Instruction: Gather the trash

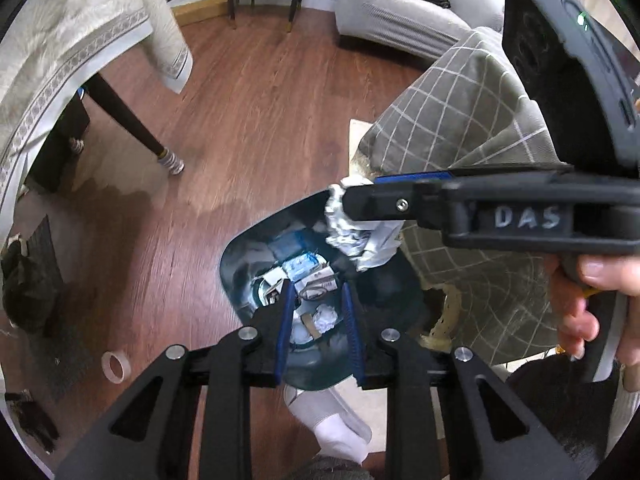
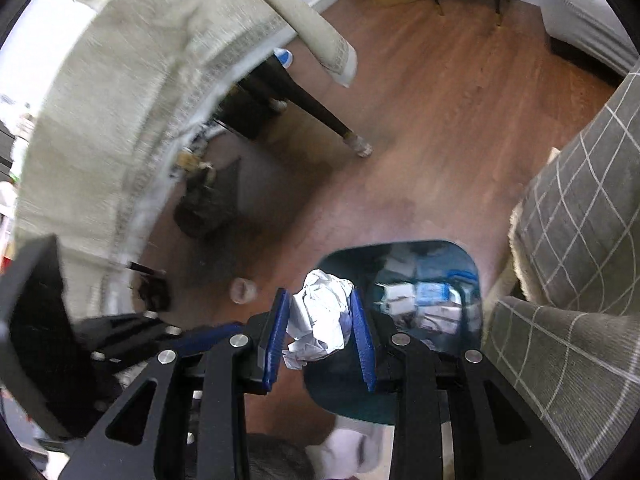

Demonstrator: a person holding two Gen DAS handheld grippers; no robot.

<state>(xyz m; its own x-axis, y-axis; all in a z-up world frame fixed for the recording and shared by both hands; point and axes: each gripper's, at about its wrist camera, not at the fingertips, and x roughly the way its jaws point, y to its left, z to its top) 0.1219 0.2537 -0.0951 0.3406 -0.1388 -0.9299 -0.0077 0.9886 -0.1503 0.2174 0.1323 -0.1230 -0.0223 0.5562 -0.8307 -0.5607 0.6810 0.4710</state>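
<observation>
A dark teal trash bin (image 1: 240, 280) stands on the wood floor and holds several cartons and crumpled papers (image 1: 308, 276); it also shows in the right wrist view (image 2: 478, 280). My left gripper (image 1: 316, 292) hangs open and empty over the bin's mouth. My right gripper (image 2: 320, 300) is shut on a crumpled white paper ball (image 2: 320, 312) at the bin's near left rim. In the left wrist view the right gripper (image 1: 344, 200) comes in from the right with the paper ball (image 1: 356, 236) above the bin's far edge.
A table with a cream cloth (image 1: 60, 52) and dark legs (image 1: 132, 124) stands to the left. A grey checked cushion (image 1: 460, 120) lies right of the bin. A tape roll (image 1: 116, 366) lies on the floor. My white sock (image 1: 336, 420) is next to the bin.
</observation>
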